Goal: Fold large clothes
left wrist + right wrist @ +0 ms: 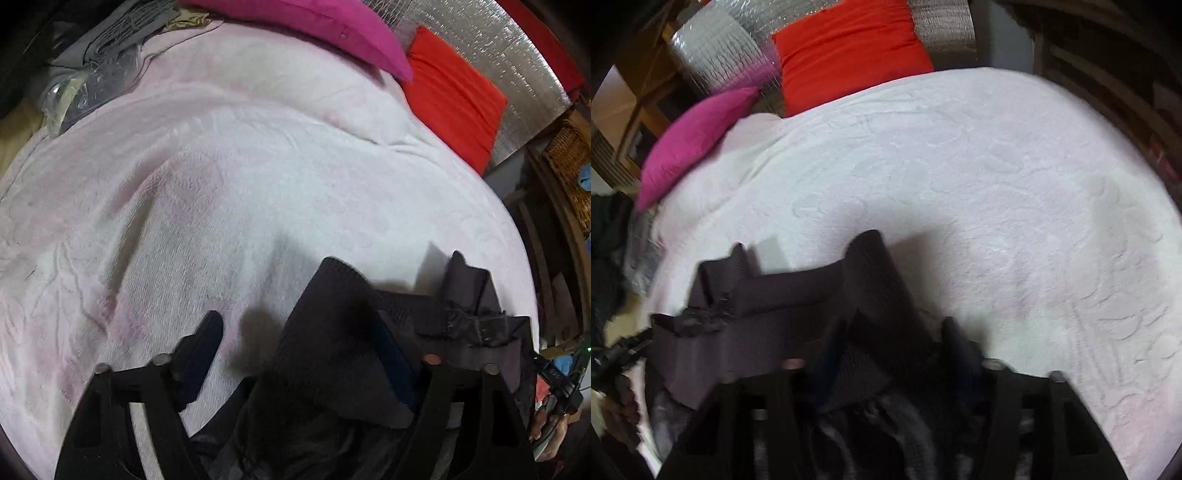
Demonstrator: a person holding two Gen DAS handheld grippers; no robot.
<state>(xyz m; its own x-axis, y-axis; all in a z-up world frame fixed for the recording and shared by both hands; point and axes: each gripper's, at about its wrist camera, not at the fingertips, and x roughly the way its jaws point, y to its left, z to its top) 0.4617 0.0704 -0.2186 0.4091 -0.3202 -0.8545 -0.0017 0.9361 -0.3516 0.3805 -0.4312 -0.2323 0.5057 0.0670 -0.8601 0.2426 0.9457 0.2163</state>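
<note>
A dark grey-purple garment point(332, 314) lies bunched on the pale pink blanket point(221, 184) of a bed. My left gripper point(295, 328) stands open over it. The fabric rises in a peak against the right finger point(393, 354), while the left finger point(201, 350) is apart from it over bare blanket. In the right wrist view the same garment point(798, 295) stretches off to the left. My right gripper point(897, 328) is shut on a raised fold that fills the gap between its fingers. This view is blurred.
A magenta pillow point(314, 22) and a red pillow point(454, 96) lean on a silver foil panel point(498, 44) at the head of the bed. Grey clothes and a clear plastic bag point(92, 81) lie at the far left. A wicker basket point(569, 162) stands off the right side.
</note>
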